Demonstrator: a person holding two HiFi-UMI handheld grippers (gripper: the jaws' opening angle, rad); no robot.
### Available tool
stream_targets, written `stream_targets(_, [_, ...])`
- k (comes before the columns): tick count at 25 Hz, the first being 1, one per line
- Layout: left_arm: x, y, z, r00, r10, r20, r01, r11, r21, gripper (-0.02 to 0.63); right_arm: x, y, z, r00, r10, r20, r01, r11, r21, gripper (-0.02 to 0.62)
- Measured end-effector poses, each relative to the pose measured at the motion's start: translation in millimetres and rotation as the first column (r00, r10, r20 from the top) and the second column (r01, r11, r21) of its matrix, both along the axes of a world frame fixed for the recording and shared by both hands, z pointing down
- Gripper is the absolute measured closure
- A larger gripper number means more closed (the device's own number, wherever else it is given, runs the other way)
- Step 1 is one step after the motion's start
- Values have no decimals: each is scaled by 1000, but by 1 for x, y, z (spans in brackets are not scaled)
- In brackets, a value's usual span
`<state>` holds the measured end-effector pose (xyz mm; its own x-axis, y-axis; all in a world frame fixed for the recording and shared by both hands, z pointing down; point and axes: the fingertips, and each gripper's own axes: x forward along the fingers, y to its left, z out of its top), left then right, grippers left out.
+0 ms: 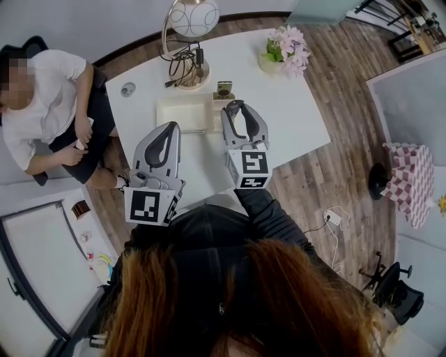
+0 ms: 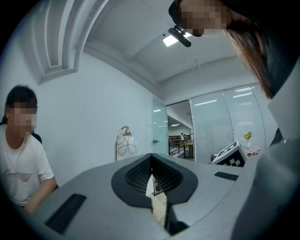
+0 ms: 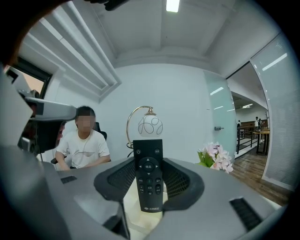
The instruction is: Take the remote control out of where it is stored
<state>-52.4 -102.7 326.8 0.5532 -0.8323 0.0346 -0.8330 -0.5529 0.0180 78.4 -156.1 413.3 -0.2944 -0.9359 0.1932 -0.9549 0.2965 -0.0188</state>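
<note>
In the right gripper view a black remote control (image 3: 149, 176) stands upright, buttons facing the camera, with my right gripper (image 3: 149, 187) shut on its lower half. From the head view that gripper (image 1: 234, 107) hovers over the white table (image 1: 296, 122), just right of a shallow white tray (image 1: 162, 115) and near a small stand (image 1: 224, 88). My left gripper (image 1: 170, 127) hangs level at the tray's near edge; its fingertips meet and hold nothing. In the left gripper view the left gripper (image 2: 152, 178) shows only a narrow slit between its pads.
A person in a white shirt (image 1: 49, 104) sits at the table's left side. At the far edge stand a globe lamp (image 1: 189, 21) with cables and a pot of pink flowers (image 1: 287, 45). A checked stool (image 1: 411, 178) is on the wooden floor at the right.
</note>
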Motion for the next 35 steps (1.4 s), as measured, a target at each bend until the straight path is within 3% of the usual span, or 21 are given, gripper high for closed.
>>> stream_targets(12, [28,4,-1,998,61,-14,-61,998,2,597,41,43,-19,999,51,-7,-51,999,-13,408])
stream_targets(21, [46,6,4,994,104,-16,-104,995,-8,597,74,67,23,993,37,-116,-57,983,-173,408])
stream_targets(29, [53,11,4,992,125,-20,-125,992,-5,597,101,88,86,976,-52,-211,-45,903,-428,408])
stream_targets(35, [50,13,3,993,119,-11,-119,993,-3,597,102,91,120,979,-115,-169,-4,817,-576,408])
